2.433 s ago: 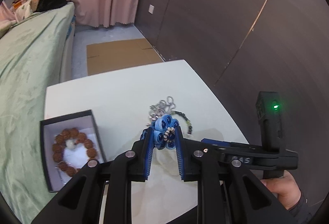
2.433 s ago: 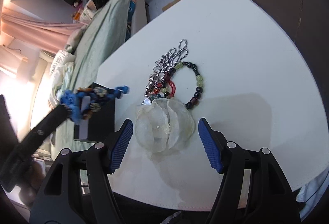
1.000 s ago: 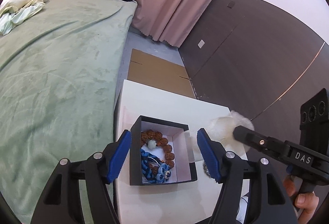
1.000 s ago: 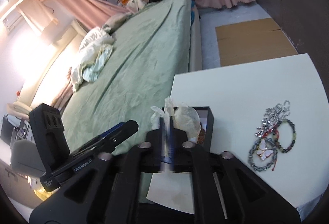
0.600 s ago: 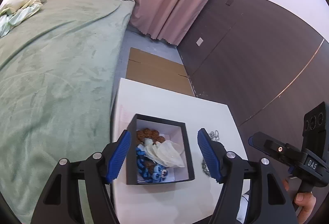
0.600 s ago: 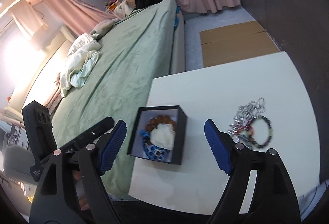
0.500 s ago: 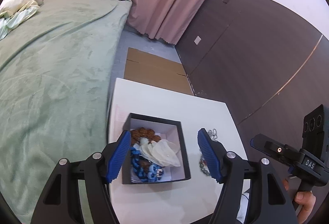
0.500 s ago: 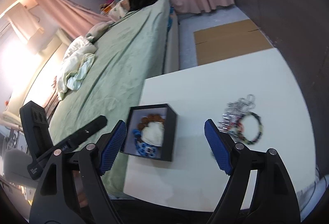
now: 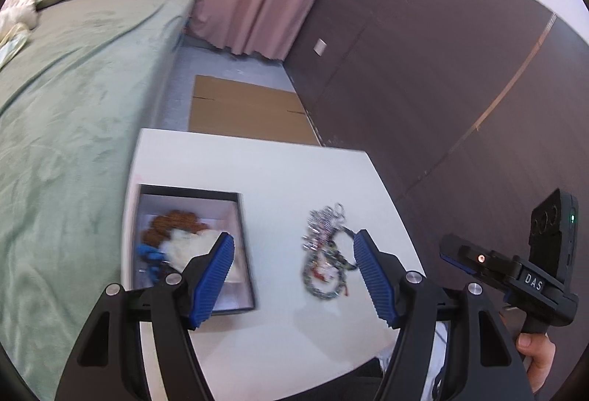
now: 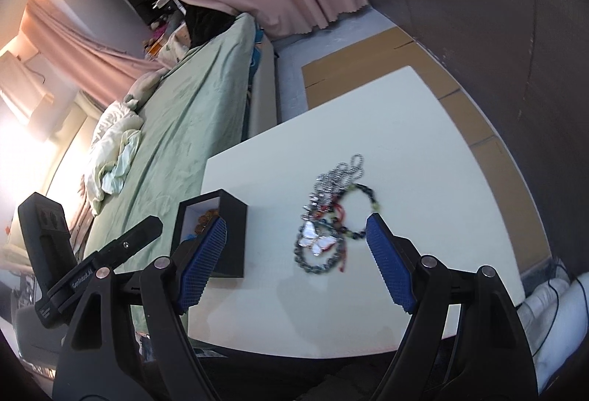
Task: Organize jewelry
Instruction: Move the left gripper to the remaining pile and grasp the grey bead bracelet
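Both grippers, left gripper [image 9: 292, 274] and right gripper [image 10: 296, 263], hover spread apart, empty. One jewelry pile [image 10: 329, 213] lies mid-frame, its long axis running up-right. One black box [image 9: 191, 246] sits lower left, holding three pieces.

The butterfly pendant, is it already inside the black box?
No, the butterfly pendant lies on the white table among the tangled bracelets, apart from the black box.

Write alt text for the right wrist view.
The open right gripper hovers above a tangle of jewelry with a white butterfly pendant on a white table. An open black box sits left, near a green bed.
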Demonstrator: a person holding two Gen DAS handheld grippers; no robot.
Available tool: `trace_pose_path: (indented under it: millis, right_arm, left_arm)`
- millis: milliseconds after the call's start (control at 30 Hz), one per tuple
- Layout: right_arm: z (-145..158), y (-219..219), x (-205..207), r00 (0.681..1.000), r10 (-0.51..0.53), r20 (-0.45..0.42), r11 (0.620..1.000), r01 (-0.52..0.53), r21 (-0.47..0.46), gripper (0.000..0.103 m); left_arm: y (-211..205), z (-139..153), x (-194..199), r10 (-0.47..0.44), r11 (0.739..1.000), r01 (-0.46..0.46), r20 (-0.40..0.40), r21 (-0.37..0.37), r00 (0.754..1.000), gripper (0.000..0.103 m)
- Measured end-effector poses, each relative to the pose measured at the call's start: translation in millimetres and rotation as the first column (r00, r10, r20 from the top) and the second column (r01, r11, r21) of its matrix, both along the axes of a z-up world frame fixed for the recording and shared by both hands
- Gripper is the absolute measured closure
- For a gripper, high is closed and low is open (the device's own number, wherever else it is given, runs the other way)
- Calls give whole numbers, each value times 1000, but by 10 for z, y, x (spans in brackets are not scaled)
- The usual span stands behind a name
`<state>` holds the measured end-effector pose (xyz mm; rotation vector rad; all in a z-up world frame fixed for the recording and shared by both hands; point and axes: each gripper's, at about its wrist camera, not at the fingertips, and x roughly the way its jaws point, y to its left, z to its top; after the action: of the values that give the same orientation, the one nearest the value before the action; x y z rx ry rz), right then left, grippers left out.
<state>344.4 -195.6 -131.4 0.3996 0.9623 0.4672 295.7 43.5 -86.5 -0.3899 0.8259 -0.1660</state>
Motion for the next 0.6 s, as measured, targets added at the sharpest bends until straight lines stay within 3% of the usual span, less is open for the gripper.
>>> trace_pose_path:
  millis: [133,200,267,433,500,600]
  right_arm:
    - [-89,-179,-31,1000,-20,-13,1000,20,8,25]
    - [-136,-264,-37,999,-32,-20,999,32,14,25]
    - [-194,-351,-39,998,-47,-29,999,48,25,25]
    - [-323,-495,-63,996,-71,-50,996,73,44,24]
    - [-376,-543,-66,995,-79,-60,996,82,45,24]
    - [-450,-599,-70,993,-94,-76,994,98,45,24]
  left_arm:
    - [-252,-66,77,-40,999,41,-30,30,999,43]
    - [-334,-148,136,-58,998,60,-68,26,996,56]
    - [-423,-242,186,-75,996,79,-108,35,991,62]
    - [-701,-481,307,-125,984,148,-201,101,972,67]
    - [-764,-581,365,-127,980,158,-239,117,963,73]
    - [-817,-716,467,-114,978,159,-291,136,950,75]
